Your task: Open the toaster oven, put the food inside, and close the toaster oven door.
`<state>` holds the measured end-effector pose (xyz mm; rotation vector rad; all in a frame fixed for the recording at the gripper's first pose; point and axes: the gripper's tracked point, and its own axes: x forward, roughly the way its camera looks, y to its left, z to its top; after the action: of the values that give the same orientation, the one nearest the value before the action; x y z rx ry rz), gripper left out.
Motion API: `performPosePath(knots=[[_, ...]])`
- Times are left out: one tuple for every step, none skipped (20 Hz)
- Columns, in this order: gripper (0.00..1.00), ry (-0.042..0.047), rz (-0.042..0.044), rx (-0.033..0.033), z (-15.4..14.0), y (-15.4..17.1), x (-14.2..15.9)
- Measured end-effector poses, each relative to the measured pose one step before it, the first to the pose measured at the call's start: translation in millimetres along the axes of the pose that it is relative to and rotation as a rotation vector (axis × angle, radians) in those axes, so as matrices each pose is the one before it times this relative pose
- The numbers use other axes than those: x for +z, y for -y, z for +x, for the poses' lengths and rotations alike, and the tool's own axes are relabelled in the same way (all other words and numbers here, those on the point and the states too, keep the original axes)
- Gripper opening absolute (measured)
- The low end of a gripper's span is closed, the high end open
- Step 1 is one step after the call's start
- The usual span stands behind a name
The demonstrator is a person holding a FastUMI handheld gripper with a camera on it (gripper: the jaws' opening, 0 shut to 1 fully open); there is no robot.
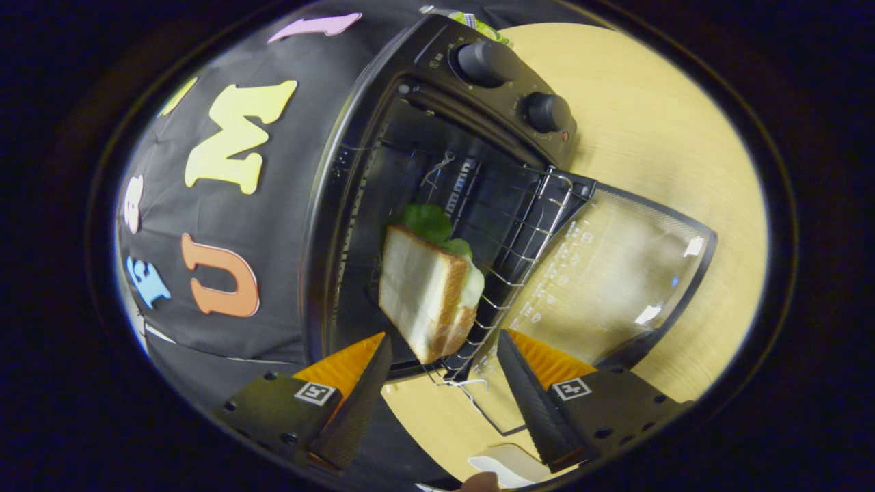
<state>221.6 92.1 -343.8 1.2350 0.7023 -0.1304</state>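
Tongs [443,355] spread open, sandwich [424,294] on edge just ahead, on oven [410,137] rack [519,225], door [615,273] down.

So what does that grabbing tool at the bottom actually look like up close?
The gripper has two wedge-shaped fingers tapering toward their tips, with ribbed inner faces. Each sits on a flat dark block dotted with small screw holes and carrying a square black-and-white marker tag. The fingers stand apart, open.

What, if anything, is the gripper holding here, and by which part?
Nothing. The gripper is open, both fingers clear of the sandwich, which rests just ahead on the toaster oven's rack.
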Motion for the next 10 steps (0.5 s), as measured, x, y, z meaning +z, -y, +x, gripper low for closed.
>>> performPosePath(knots=[[1.00,-0.00809,-0.00987,-0.00860,-6.47,1.21,-2.39],[1.00,-0.00954,-0.02367,-0.00461,-7.64,1.54,-2.69],[1.00,-0.00684,-0.03100,-0.00744,-8.61,2.14,-2.65],[1.00,-0.00312,-0.03411,-0.00642,-8.97,2.26,-2.81],[1.00,-0.00648,-0.03535,-0.00034,-10.85,0.73,-4.63],[1.00,-0.00886,-0.04210,0.00395,-13.25,0.06,-4.86],[1.00,-0.00776,-0.05238,-0.00755,-13.24,2.41,-4.94],[1.00,0.00316,-0.05194,-0.01015,-13.38,2.11,-2.88],[1.00,0.00868,-0.05100,-0.00718,-13.74,2.56,-1.45],[1.00,0.01181,-0.04517,-0.00927,-11.80,2.89,-0.88]])
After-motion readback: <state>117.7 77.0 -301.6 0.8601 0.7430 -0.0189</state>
